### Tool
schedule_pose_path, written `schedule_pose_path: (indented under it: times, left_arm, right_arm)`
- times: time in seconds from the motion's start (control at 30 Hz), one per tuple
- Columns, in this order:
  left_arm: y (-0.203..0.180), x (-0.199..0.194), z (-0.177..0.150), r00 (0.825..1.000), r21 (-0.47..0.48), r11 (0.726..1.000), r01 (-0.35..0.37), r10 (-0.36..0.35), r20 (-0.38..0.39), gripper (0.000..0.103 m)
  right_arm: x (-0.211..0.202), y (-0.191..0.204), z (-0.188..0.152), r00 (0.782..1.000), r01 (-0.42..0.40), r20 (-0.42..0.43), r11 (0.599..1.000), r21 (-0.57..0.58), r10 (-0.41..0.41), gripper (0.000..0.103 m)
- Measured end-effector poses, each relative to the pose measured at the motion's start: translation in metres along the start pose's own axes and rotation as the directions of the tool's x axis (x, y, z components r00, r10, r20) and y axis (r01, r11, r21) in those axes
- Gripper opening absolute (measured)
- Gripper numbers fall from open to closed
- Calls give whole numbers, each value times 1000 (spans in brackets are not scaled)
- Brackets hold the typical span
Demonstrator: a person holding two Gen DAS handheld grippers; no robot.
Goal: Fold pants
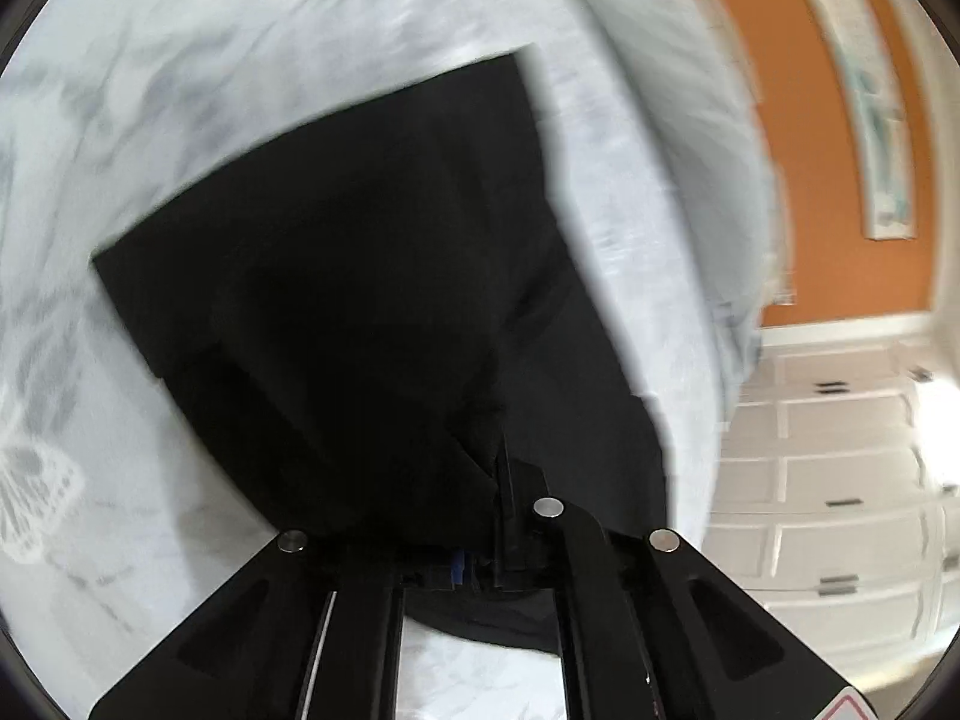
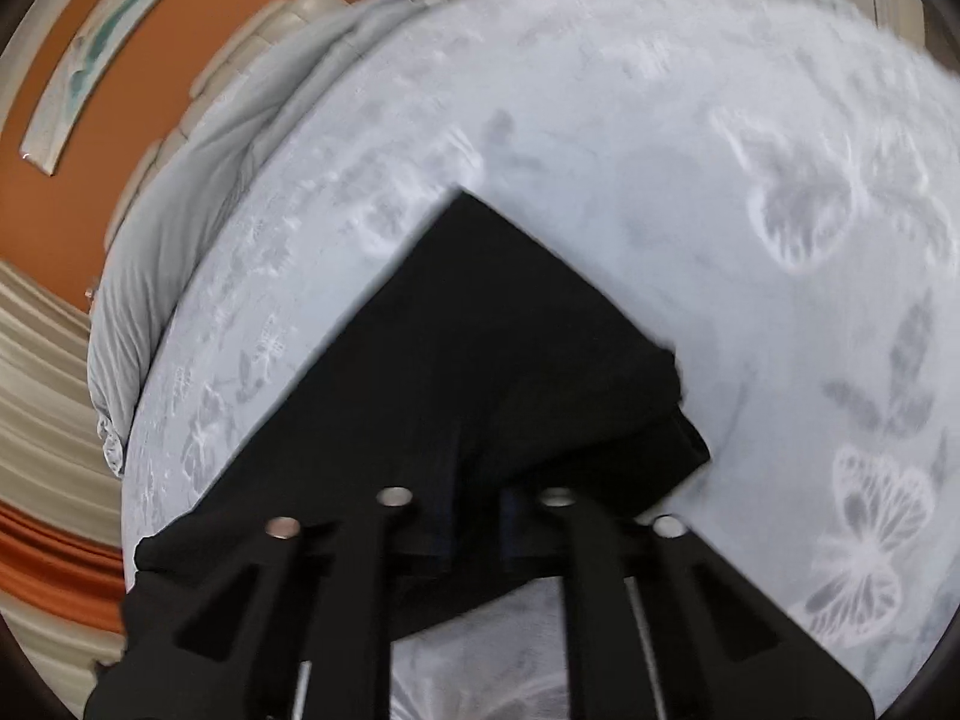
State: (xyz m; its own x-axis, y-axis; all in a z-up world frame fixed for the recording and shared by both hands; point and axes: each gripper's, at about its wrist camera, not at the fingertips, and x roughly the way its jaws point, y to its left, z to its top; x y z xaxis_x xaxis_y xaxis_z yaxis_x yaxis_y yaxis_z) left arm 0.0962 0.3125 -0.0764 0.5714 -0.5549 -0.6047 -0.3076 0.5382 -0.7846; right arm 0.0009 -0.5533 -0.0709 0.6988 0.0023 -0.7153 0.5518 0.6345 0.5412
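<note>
The black pants lie on a pale grey bedspread with butterfly prints, folded over into a broad dark slab. My left gripper is shut on the near edge of the pants, with cloth bunched between its fingers. In the right wrist view the pants show as a folded black shape with a corner pointing away. My right gripper is shut on their near edge, and the cloth drapes over the fingers.
A rumpled grey duvet lies along the bed's far side. Behind it is an orange wall with a long framed picture. White drawers stand at the right in the left view. The bedspread stretches beyond the pants.
</note>
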Motion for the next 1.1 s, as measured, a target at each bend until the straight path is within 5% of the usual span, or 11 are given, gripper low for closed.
schedule_pose_path:
  times: [0.13, 0.27, 0.37, 0.43, 0.5, 0.53, 0.8, 0.87, 0.9, 0.93, 1.1]
  left_arm:
    - [-25, -31, 0, 989, 128, 985, 120, -130, 73, 3]
    - [21, -12, 7, 996, -31, 996, -85, 84, -26, 6]
    - [36, -18, 5, 996, -109, 991, -77, 72, -48, 15]
    - [23, -41, 0, 999, -46, 998, -43, 44, 21, 58]
    - [11, -59, -6, 995, -6, 999, -41, 41, 88, 78]
    - [7, -61, -7, 994, 10, 999, -46, 45, 97, 79]
    - [3, -14, -5, 995, -32, 995, -100, 100, -2, 76]
    - [2, -4, -6, 990, -27, 989, -144, 144, -1, 60]
    - [0, -1, -9, 981, -12, 981, -195, 195, 3, 20]
    - [-1, -1, -11, 973, 11, 972, -233, 233, 8, 5]
    - [-7, -45, -24, 987, 125, 981, -146, 136, 80, 4]
  right_arm:
    - [-21, 9, 2, 997, 3, 83, 999, -53, 1, 4]
    - [6, -20, -8, 981, 173, -91, 985, 19, -171, 7]
    - [-26, -2, -4, 985, 172, 3, 985, 30, -173, 12]
    - [-54, 28, -11, 986, 143, 91, 990, -11, -141, 37]
    - [-73, 63, -28, 989, 63, 136, 994, -90, -51, 74]
    - [-73, 81, -37, 994, 5, 108, 989, -146, 11, 75]
    - [-12, 209, -113, 961, -264, -192, 875, -406, 201, 73]
    - [12, 249, -134, 924, -358, -294, 819, -449, 244, 66]
    - [20, 268, -144, 911, -389, -327, 791, -473, 253, 63]
    - [29, 296, -158, 899, -413, -359, 752, -513, 249, 62]
    - [70, 392, -217, 854, -502, -466, 602, -621, 233, 61]
